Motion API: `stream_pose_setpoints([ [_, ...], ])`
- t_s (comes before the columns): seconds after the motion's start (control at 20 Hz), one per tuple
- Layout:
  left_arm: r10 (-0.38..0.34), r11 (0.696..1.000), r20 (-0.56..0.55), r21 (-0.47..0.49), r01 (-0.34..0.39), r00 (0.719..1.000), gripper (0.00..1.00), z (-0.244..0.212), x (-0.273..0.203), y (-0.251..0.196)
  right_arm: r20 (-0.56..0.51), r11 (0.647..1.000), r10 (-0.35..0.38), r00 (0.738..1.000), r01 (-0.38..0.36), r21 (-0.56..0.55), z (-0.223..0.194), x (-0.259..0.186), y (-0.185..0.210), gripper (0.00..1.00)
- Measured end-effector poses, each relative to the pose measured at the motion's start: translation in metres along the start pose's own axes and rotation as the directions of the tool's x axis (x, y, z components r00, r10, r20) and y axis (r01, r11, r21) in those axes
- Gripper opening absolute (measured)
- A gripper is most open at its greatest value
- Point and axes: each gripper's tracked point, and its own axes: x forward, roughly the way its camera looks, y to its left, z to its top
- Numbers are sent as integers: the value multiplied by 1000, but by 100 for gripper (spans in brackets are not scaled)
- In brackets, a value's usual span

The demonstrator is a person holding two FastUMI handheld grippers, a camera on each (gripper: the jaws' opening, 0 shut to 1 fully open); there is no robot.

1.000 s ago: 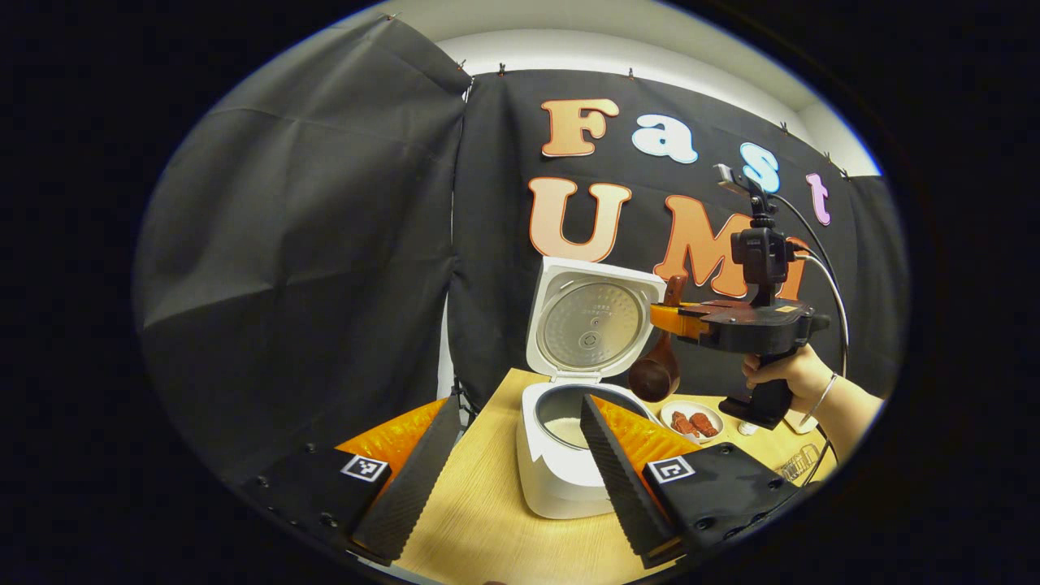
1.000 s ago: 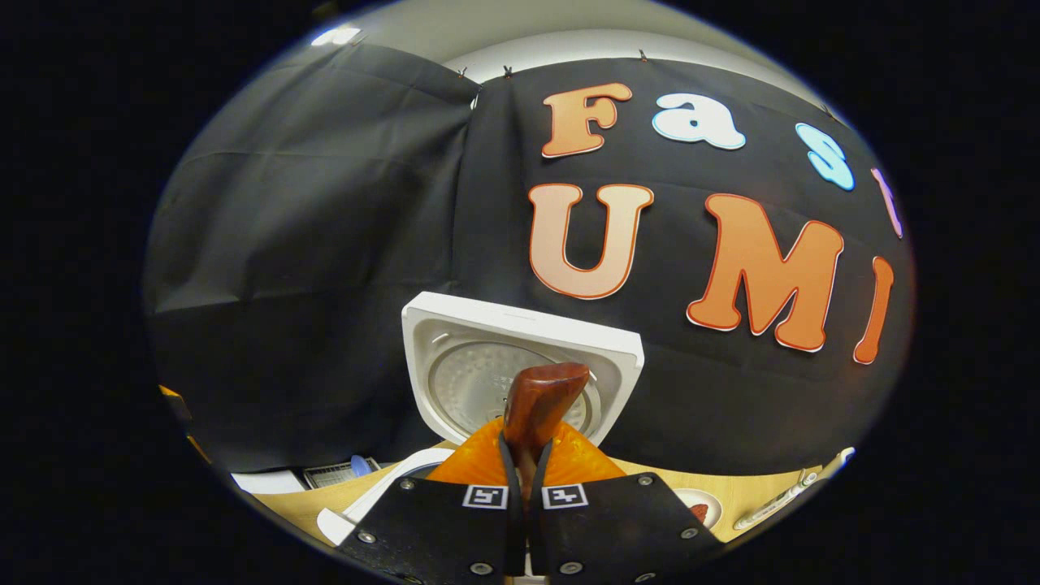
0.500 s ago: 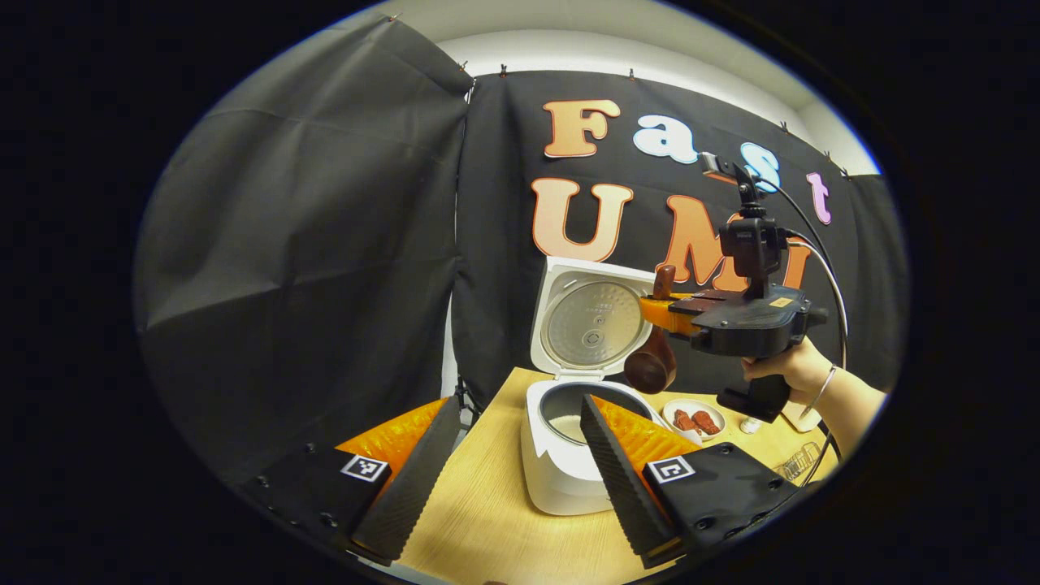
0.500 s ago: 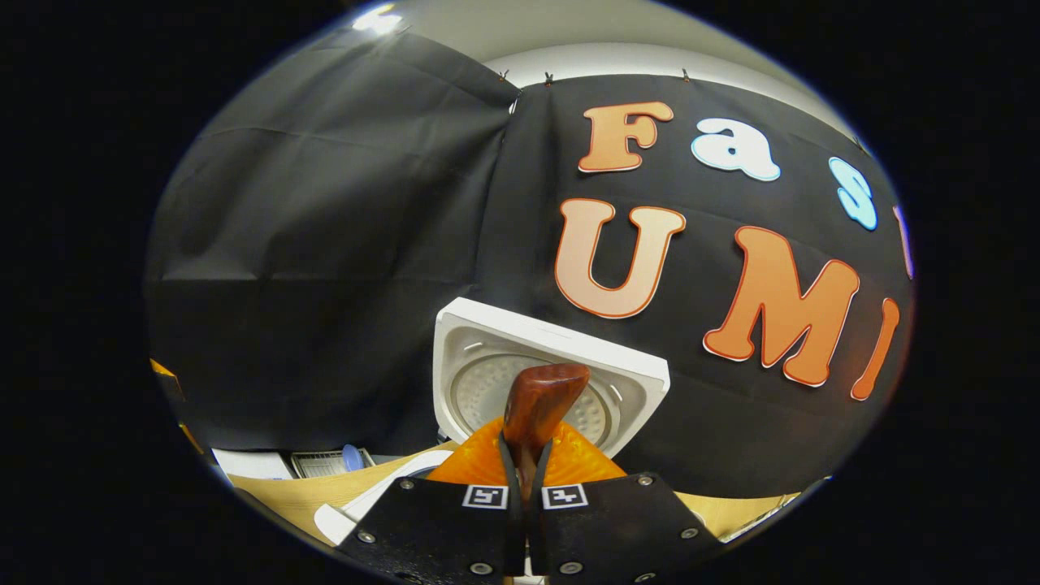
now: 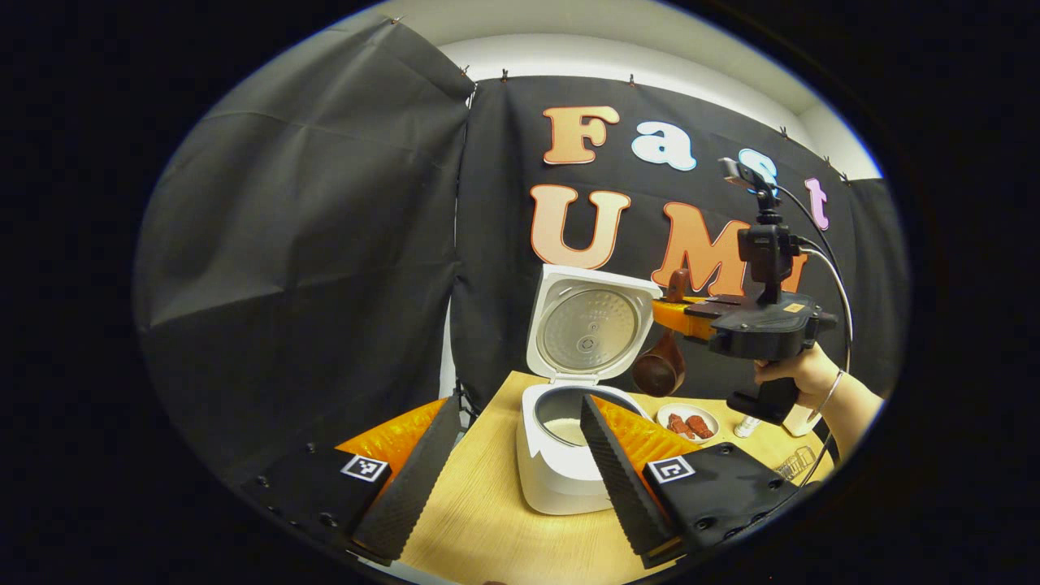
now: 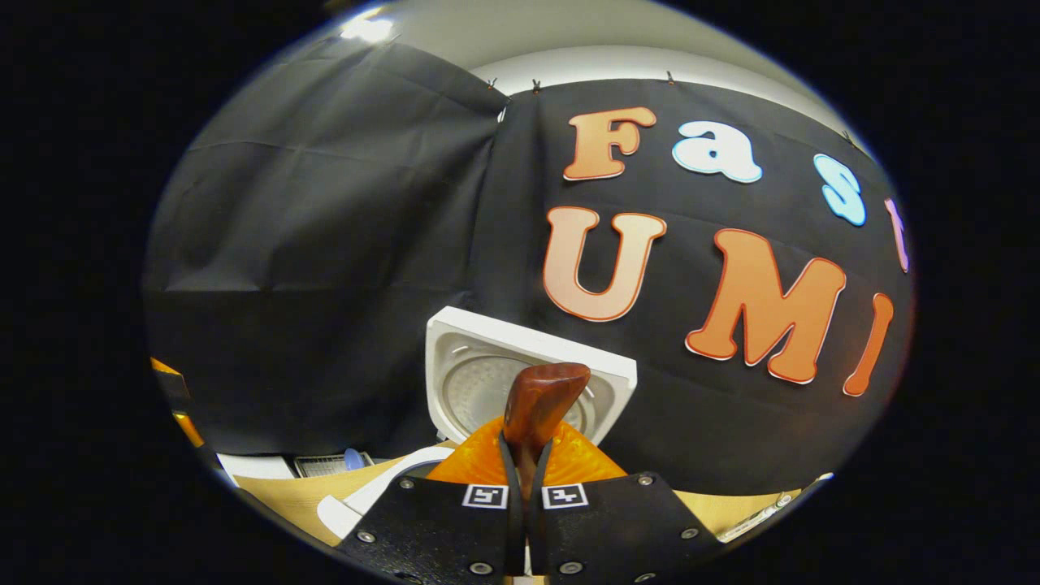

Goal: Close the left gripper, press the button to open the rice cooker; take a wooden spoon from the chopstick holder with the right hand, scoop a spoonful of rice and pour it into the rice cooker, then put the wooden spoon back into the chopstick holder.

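Clamped in the right gripper point(image 6: 520, 479): wooden spoon point(image 5: 660, 363), handle upright between the fingers, bowl hanging below. Beneath and left of that bowl: open rice cooker point(image 5: 561, 455) on the table point(image 5: 487, 528), lid raised. Probably next: back to the chopstick holder. Lower and nearer the cooker: left gripper point(image 5: 508, 463), spread wide, holding nothing.

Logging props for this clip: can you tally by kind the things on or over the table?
Rice cooker: 1, lid open
Wooden spoon: 1, held in the right claw
Small dish with reddish food: 1
Small white bottle: 1
Total: 4. A clear item at the table's right edge is too blurred to count.
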Motion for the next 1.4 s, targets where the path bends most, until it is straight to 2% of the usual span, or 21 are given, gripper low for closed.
stream_pose_setpoints([
  [0.35, -33, 999, 8, 9, 33, 999, 100, 3, -8, -25, -1, 983, -170, 986, 169, 78, -13, -79, -102, 1],
  [0.5, -45, 999, 12, 2, 45, 999, 100, 3, -13, -36, -40, 960, -254, 966, 257, 107, -38, -120, -147, 1],
  [0.6, -48, 999, 11, 3, 48, 999, 100, 4, -14, -41, -66, 937, -326, 943, 331, 112, -56, -153, -178, 1],
  [0.75, -43, 999, 19, -3, 43, 999, 100, 8, -13, -46, -115, 894, -410, 905, 424, 143, -86, -199, -226, 1],
  [0.95, -28, 1000, 27, 7, 28, 999, 100, 11, -13, -49, -172, 824, -520, 837, 544, 158, -122, -260, -277, 1],
  [1.2, -23, 1000, 32, 15, 23, 999, 100, 17, -16, -60, -215, 704, -621, 753, 657, 270, -157, -321, -318, 2],
  [1.3, -24, 999, 32, 31, 23, 999, 100, 19, -17, -65, -229, 669, -643, 731, 682, 297, -172, -340, -329, 2],
  [1.4, -22, 999, 31, 41, 21, 999, 100, 20, -16, -71, -245, 642, -646, 723, 688, 337, -186, -348, -340, 2],
])
